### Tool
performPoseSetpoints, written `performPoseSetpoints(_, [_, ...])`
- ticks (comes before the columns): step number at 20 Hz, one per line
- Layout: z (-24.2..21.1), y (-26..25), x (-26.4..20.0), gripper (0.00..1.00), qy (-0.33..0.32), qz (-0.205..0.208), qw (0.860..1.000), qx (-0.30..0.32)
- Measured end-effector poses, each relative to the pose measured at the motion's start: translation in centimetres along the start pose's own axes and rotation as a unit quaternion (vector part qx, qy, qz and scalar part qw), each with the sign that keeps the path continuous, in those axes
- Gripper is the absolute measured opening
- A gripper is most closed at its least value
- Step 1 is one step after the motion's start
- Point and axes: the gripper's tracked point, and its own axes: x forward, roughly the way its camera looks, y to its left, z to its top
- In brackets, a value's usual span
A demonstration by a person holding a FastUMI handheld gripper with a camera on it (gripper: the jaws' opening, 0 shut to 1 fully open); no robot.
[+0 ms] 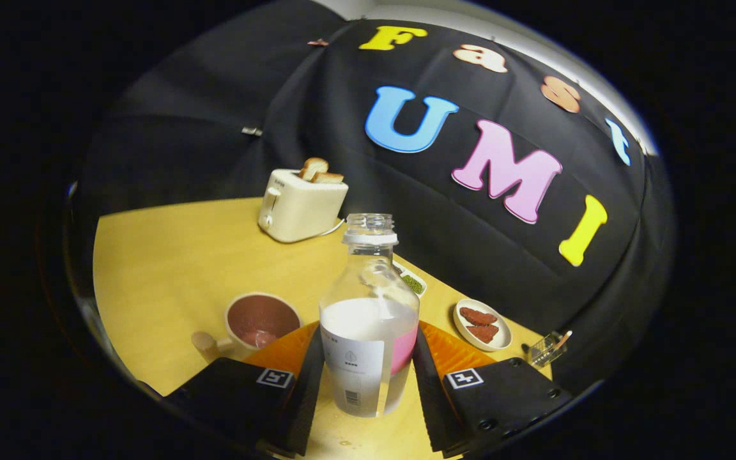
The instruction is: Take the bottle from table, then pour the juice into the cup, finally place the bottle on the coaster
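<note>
bottle [368,319] uncapped, upright (milky liquid inside) | gripper [368,377] clamping it

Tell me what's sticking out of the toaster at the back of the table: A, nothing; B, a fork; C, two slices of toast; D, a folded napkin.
C: two browned slices of toast stand up from the slots of the toaster, beyond the bottle held between the fingers of the hand-held gripper.

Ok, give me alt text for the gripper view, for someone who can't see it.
The tongs grip an uncapped bottle of pale juice, upright over an orange coaster on a yellow table. A cup sits just beside it, a toaster beyond.
</note>
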Motion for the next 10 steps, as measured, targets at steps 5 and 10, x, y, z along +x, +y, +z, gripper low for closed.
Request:
performPoseSetpoints(5, [4.9, -2.6, 0.0, 0.73, -0.085, -0.002, 0.991, 0.1])
performPoseSetpoints(10, [7.2, -6.7, 1.6, 0.73, -0.127, -0.03, 0.978, 0.162])
